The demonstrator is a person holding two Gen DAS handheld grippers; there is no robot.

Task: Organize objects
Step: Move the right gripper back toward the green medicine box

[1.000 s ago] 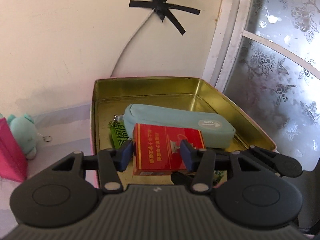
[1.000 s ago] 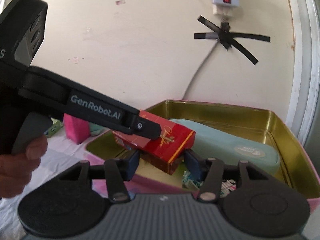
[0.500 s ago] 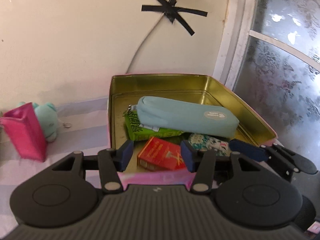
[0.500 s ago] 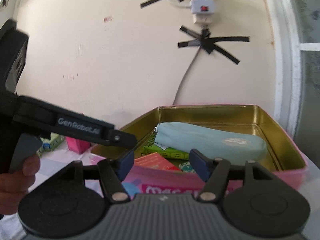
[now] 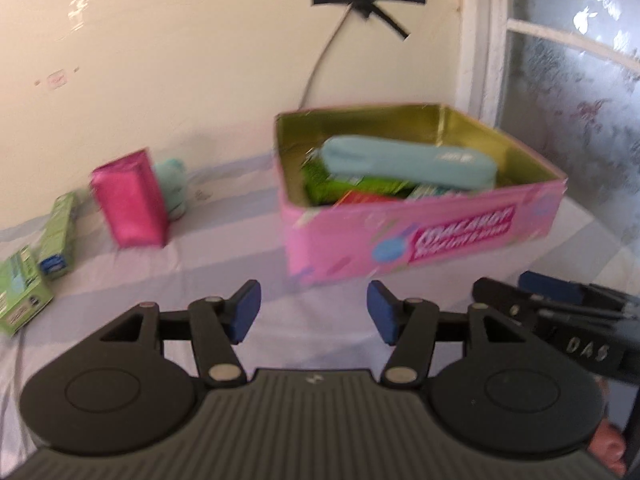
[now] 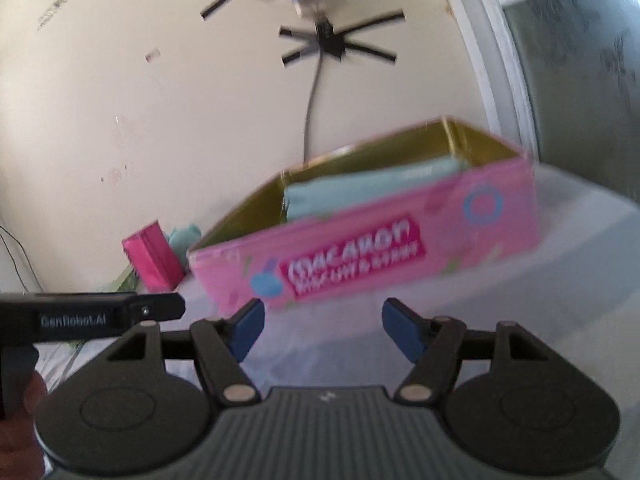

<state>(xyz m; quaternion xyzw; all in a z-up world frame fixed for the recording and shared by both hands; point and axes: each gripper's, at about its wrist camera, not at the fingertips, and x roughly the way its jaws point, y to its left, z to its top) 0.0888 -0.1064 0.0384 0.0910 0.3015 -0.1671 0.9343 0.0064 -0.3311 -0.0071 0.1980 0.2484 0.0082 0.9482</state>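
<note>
The left gripper (image 5: 314, 312) is empty, its jaws opening with only bare cloth between the blue pads. The right gripper (image 6: 322, 330) is likewise empty and opening; in the left view its tip shows low at the right edge, cut off by the frame.

Just beyond both stands the pink tin (image 5: 420, 236), open, its label too blurred to read. Inside it a light-blue pencil case (image 5: 408, 162) lies on top of a green packet (image 5: 320, 188) and a red box (image 5: 360, 199), both largely hidden by the tin's near wall.

Left of the tin stands a magenta pouch (image 5: 130, 200), half covering a teal plush toy (image 5: 172, 184). Further left of the tin lie two green cartons (image 5: 58, 236), the nearer cut off by the frame.
</note>
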